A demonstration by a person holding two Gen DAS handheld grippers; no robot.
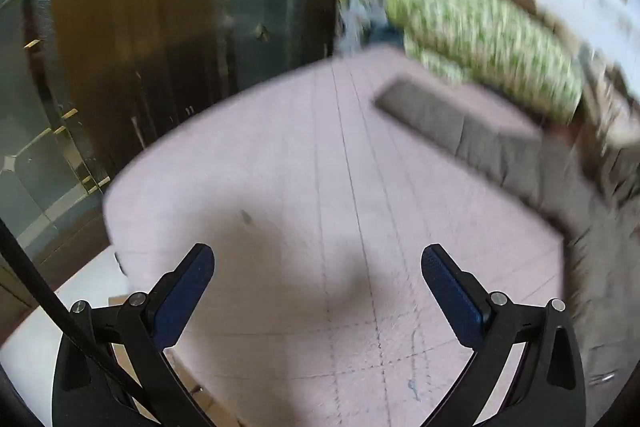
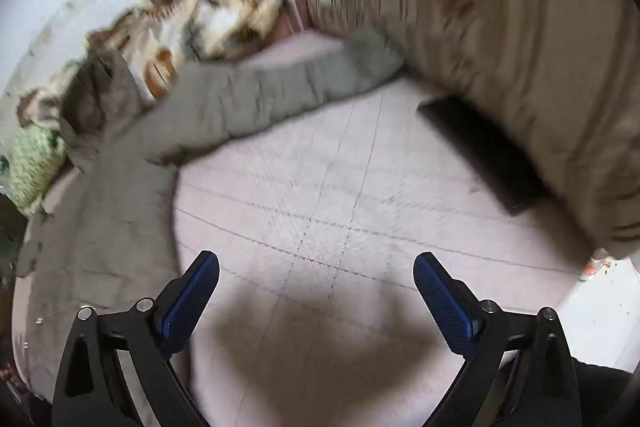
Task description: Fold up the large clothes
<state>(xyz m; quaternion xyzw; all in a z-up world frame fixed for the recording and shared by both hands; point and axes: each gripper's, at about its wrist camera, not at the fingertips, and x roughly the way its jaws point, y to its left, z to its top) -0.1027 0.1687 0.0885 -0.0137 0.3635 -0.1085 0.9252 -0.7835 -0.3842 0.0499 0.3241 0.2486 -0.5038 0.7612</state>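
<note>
A grey padded jacket (image 2: 120, 195) lies spread on a pink checked bed sheet (image 2: 340, 187), one sleeve (image 2: 272, 95) stretched out toward the far right. In the left wrist view its other sleeve (image 1: 460, 131) and body (image 1: 600, 247) lie at the right. My left gripper (image 1: 318, 259) is open and empty above bare sheet (image 1: 300, 187), left of the jacket. My right gripper (image 2: 316, 267) is open and empty above bare sheet, right of the jacket body. Both views are motion-blurred.
A green patterned pillow (image 1: 488, 39) lies at the head of the bed. A big beige striped pillow (image 2: 500, 47) and a dark flat object (image 2: 480, 151) lie at the right. A patterned blanket (image 2: 208, 11) lies beyond the jacket. A dark wardrobe (image 1: 160, 27) stands left of the bed edge.
</note>
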